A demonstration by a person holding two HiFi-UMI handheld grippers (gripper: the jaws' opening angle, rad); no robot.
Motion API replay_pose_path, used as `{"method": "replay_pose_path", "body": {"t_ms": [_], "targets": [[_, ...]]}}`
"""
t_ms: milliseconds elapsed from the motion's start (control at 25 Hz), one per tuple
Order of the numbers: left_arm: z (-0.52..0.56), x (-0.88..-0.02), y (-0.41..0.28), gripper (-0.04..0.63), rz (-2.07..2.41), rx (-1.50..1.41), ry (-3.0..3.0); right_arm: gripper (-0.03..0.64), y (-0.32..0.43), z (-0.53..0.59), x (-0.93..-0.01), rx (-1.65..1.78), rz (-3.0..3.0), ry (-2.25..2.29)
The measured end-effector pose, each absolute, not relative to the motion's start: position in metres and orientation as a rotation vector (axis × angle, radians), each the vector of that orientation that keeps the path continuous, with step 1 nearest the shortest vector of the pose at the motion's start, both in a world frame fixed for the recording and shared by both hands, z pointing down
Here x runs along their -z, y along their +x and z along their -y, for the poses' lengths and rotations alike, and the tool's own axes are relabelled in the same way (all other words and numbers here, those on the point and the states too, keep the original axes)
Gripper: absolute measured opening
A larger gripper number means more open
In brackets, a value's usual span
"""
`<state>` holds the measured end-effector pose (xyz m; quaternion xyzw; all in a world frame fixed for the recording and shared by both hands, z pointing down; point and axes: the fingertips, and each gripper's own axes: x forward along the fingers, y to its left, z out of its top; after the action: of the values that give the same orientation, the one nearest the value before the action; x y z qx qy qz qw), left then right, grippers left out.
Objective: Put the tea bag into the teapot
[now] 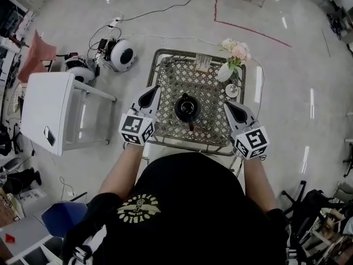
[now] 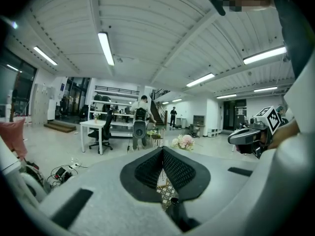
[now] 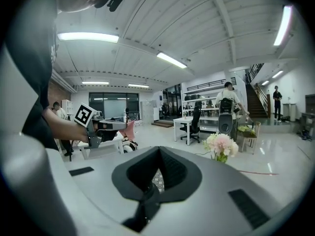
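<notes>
teapot (image 1: 186,108) between left fingers (image 1: 150,96), right fingers (image 1: 236,111), untouched

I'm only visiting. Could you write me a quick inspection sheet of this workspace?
Surface: woven lattice table.
Job's things: black teapot at centre; tea bag not made out.
Clutter: flower vase, small round dish, pale packet.
Grippers: left gripper and right gripper both shut, empty, either side of the teapot.
Cables: power strip with leads on the floor beyond the table.
Surroundings: white side table at left.
</notes>
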<state>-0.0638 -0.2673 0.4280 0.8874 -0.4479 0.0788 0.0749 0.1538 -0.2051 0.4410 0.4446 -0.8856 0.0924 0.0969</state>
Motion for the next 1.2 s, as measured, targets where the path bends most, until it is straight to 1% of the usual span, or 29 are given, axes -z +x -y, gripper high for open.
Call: {"method": "replay_pose_path", "body": {"t_ms": [200, 360, 1200], "targets": [[0.261, -0.426, -0.06, -0.003, 1.37, -0.24, 2.654, 0.009, 0.197, 0.191, -0.446, -0.29, 2.571, 1.385], [0.254, -0.422, -0.059, -0.003, 1.389, -0.239, 2.653, 0.009, 0.215, 0.181, -0.447, -0.296, 2.561, 1.415], [0.205, -0.414, -0.054, -0.003, 1.475, -0.28, 2.623, 0.009, 0.223, 0.148, -0.441, -0.304, 2.629, 1.394]]}}
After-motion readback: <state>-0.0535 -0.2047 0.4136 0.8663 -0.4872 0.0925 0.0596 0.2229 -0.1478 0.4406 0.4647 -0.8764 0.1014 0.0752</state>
